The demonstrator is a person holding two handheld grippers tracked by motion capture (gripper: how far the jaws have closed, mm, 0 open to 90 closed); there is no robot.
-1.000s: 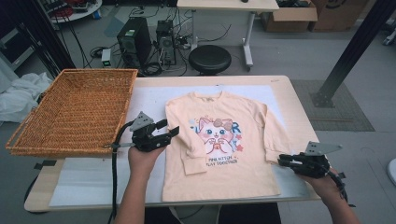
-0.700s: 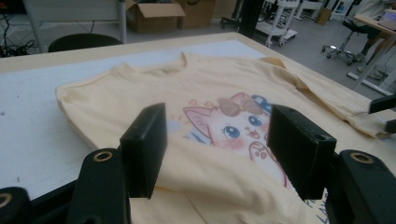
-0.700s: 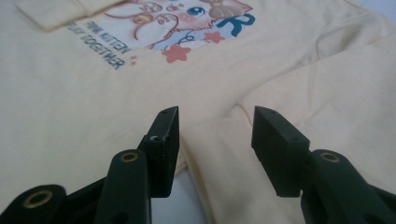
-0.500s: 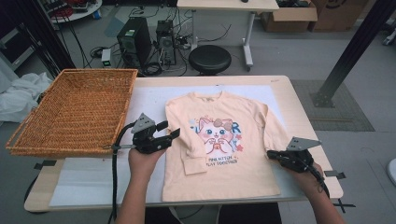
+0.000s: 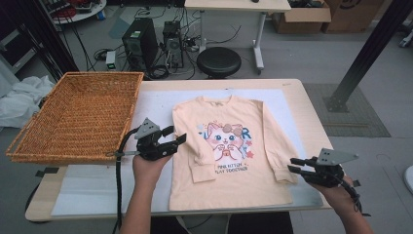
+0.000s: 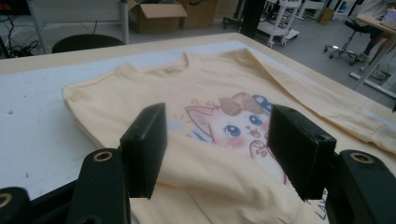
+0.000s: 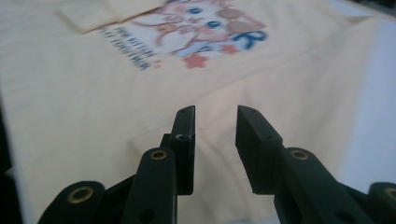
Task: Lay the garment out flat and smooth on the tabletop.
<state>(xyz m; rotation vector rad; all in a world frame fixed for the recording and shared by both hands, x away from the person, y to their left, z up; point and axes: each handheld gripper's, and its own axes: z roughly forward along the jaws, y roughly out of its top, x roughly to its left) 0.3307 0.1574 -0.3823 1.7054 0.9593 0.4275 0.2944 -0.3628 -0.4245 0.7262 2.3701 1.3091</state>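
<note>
While the right gripper [image 5: 296, 165] hangs just off the near right edge of the yellow sweatshirt [image 5: 229, 185], its jaws stand narrowly apart with nothing between them; they have just been opening. In the right gripper view [image 7: 215, 122] the gap frames bare yellow cloth, and the pads press on nothing. That gripper lies roughly level, jaws pointing left toward the cuff of the right sleeve [image 5: 281, 161], with the right hand [image 5: 336, 187] behind it at the table's near right corner and the forearm coming in from the near edge.

Left gripper [image 5: 174, 136]: jaws wide apart, empty, pointing right and slightly away over the sweatshirt's left edge. The left gripper view [image 6: 215, 140] shows the cat print between the jaws, farther off, with no contact. The left hand [image 5: 148, 165] sits on the white mat [image 5: 97, 190], just right of the wicker basket [image 5: 78, 117].

The sweatshirt lies flat, print up, in the middle of the table [image 5: 302, 97], left sleeve folded inward.

Against the earlier frames, the right gripper has drawn back rightward off the sleeve cuff. Left gripper and sweatshirt are unchanged.
</note>
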